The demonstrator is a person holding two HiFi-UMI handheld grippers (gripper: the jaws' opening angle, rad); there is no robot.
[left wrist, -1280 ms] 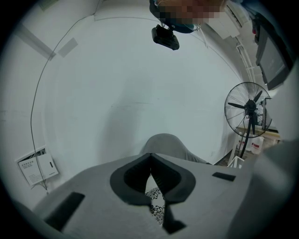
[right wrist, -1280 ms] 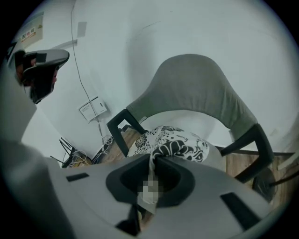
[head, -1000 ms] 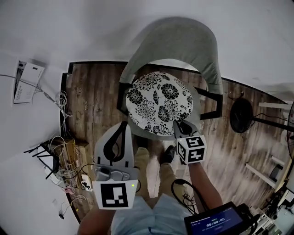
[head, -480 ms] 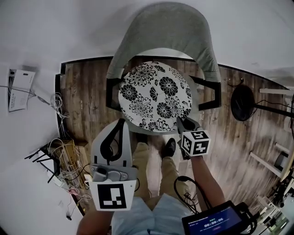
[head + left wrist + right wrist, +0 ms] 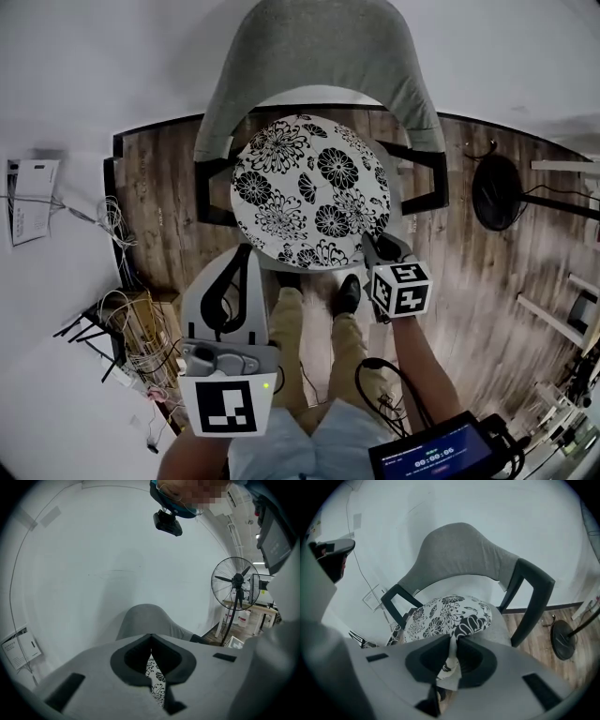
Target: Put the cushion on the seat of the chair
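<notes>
A round black-and-white flowered cushion (image 5: 309, 187) lies on the seat of the grey chair (image 5: 319, 56), in front of its curved backrest. My right gripper (image 5: 370, 246) is at the cushion's near right edge. In the right gripper view the cushion (image 5: 450, 616) has its hem pinched between the jaws of my right gripper (image 5: 453, 641), which are opening. My left gripper (image 5: 247, 253) is at the near left edge. In its own view my left gripper (image 5: 150, 639) has its tips together, with flowered fabric (image 5: 154, 686) filling the slit. The chair's backrest (image 5: 143, 620) rises beyond.
A standing fan (image 5: 495, 211) is on the wooden floor right of the chair. Tangled cables and boxes (image 5: 131, 328) lie along the white wall at the left. The person's shoes (image 5: 347, 295) are just in front of the seat. A screen (image 5: 436, 455) hangs near the right forearm.
Both grippers have sunk with the cushion, which now lies lower and flatter on the seat. The chair and cushion sit further left and higher in the head view.
</notes>
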